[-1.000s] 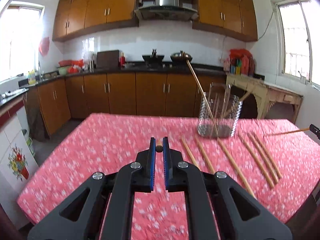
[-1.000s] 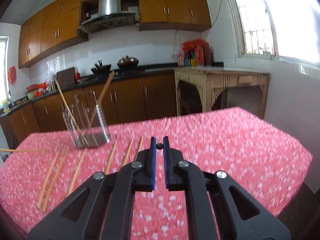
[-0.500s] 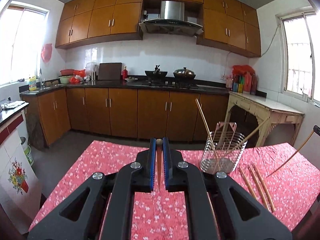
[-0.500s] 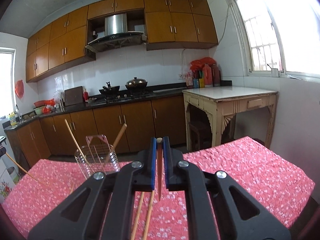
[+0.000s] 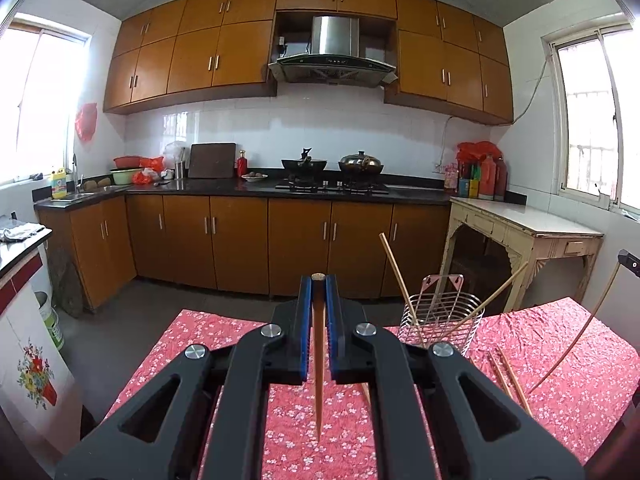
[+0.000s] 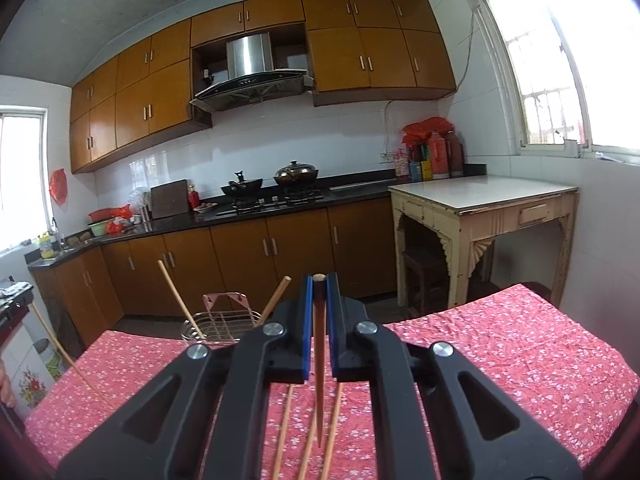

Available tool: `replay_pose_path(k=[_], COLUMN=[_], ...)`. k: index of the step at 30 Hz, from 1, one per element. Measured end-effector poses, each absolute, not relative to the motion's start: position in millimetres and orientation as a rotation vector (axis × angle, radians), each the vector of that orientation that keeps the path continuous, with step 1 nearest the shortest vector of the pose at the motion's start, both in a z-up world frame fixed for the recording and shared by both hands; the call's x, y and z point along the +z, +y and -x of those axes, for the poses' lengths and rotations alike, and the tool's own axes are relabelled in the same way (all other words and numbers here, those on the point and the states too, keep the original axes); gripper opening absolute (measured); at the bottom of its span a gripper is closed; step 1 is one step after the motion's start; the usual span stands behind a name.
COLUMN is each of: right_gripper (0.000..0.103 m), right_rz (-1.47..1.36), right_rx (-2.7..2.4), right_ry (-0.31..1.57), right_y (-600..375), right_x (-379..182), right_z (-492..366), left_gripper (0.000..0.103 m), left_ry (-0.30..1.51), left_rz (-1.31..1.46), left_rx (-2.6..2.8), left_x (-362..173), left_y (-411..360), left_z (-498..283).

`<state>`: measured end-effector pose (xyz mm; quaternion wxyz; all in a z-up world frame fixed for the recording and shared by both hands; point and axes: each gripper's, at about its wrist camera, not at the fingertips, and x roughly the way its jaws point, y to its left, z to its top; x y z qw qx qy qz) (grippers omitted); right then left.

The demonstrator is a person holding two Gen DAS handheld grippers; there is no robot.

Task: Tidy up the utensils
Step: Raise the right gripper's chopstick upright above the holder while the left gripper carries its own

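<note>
Both grippers have a wooden chopstick each, and both are up off the table. The left gripper (image 5: 319,280) has its blue pads pinched tight on a chopstick (image 5: 318,360) that hangs nearly straight down the lower middle of the left wrist frame, blunt round end poking up level with the fingertips and the tapered tip pointing at the red floral tablecloth (image 5: 200,344). Same deal on the right: the right gripper (image 6: 319,282) is clamped on its own chopstick (image 6: 319,368), thick end on top, thin point below.

The chopsticks are plain light-brown wood, long and slim, darker in the shade between the pads.

The wire utensil holder (image 5: 440,320) stands on the cloth at lower right of the left view, with two chopsticks already in it, leaning apart in a V. Two more loose chopsticks (image 5: 508,376) lie flat on the cloth just right of it. In the right view the same holder (image 6: 220,326) sits left of centre, partly hidden behind the gripper, and three chopsticks (image 6: 332,428) lie on the cloth beneath the jaws.
</note>
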<state>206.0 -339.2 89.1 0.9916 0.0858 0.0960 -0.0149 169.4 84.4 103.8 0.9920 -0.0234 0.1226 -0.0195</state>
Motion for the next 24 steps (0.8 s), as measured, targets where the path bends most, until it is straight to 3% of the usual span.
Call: replay_pose_path(k=[16,24], right_gripper=[0.008,0.008], right_rz=[-0.208,-0.172], right_rx=[0.135,0.136], right_ry=[0.069,0.065], right_y=[-290.1,-259.1], right_x=[170.8,180.6], right_z=[-248.0,-315.8], left_gripper=[0.007,0.007], left_ry=[0.164,0.179], left_rz=[0.096,0.117], left_rx=[-0.189,-0.218], left_x=[189.0,196.1], left_y=[28.0,-7.3], left_z=[-216.7,-272.3])
